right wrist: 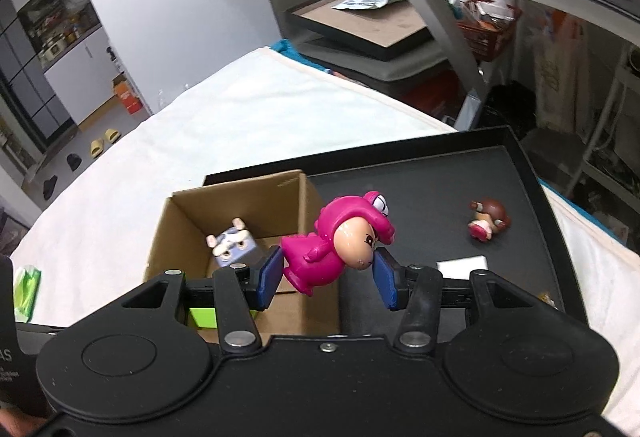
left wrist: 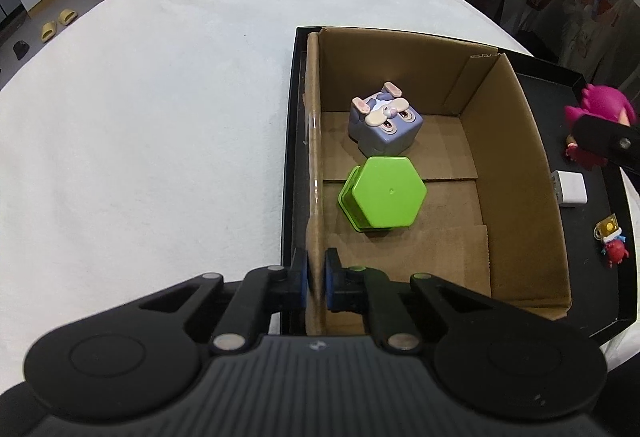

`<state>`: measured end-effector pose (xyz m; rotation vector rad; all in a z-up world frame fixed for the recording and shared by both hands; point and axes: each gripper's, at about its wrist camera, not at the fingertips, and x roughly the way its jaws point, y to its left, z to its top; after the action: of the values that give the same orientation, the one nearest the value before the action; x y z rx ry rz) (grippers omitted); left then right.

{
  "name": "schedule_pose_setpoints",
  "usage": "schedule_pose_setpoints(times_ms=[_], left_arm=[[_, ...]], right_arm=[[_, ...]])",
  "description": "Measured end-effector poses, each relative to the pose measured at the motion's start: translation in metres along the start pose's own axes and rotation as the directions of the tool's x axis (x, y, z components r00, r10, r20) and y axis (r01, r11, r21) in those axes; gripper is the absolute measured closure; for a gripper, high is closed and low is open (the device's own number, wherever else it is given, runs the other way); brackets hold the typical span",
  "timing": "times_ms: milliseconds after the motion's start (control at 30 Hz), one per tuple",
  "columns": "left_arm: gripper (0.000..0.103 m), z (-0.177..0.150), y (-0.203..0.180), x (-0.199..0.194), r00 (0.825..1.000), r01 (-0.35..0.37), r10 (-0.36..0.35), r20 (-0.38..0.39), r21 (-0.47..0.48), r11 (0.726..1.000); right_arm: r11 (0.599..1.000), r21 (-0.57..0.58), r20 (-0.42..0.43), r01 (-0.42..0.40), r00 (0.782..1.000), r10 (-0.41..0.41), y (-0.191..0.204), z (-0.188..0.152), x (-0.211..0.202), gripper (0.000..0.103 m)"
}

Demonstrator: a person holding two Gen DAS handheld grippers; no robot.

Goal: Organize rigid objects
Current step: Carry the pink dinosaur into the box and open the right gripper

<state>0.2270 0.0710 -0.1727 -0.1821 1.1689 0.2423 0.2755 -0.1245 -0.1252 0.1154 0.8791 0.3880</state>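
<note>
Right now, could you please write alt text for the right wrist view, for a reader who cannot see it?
The right gripper holds a pink figurine between its blue pads, raised beside the open cardboard box. Inside the box sits a purple cube toy; a small brown-haired figure lies on the black tray beyond.

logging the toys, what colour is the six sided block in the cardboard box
Bright green. The block shows best in the left wrist view, beside the grey cube toy.

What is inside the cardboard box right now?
The cardboard box holds a purple cube-shaped animal toy and a green hexagonal container. The floor directly beneath them is covered. In the right wrist view, the hand-held gripper hides the near part.
</note>
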Motion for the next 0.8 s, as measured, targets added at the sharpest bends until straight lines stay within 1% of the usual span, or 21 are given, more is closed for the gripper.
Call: schedule_pose_setpoints(times_ms=[300,600,700,767,800], left_arm=[[0.095,-0.003,0.008,-0.001,0.999,0.040,-0.039,0.017,-0.017,0.999],[0.094,-0.003,0.014,-0.002,0.998,0.063,-0.062,0.023,-0.031,0.998],[0.094,-0.003,0.014,-0.002,0.998,0.062,-0.062,0.023,-0.033,0.998],[0.093,-0.004,0.014,-0.002,0.998,0.062,-0.061,0.024,-0.032,0.998],[0.093,-0.004,0.014,-0.003,0.997,0.069,-0.068,0.029,-0.030,0.997]], right_arm=[[0.996,-0.085,-0.027,-0.003,1.000,0.001,0.034,0.005,0.013,0.055],[0.979,-0.203,-0.053,-0.008,0.999,-0.003,0.064,0.010,0.030,0.055],[0.964,-0.268,-0.053,0.000,0.998,-0.015,0.076,0.011,0.034,0.053],[0.936,-0.349,-0.013,0.050,0.998,-0.058,0.086,0.009,0.034,0.049],[0.926,-0.372,0.003,0.068,0.997,-0.072,0.089,0.008,0.032,0.047]])
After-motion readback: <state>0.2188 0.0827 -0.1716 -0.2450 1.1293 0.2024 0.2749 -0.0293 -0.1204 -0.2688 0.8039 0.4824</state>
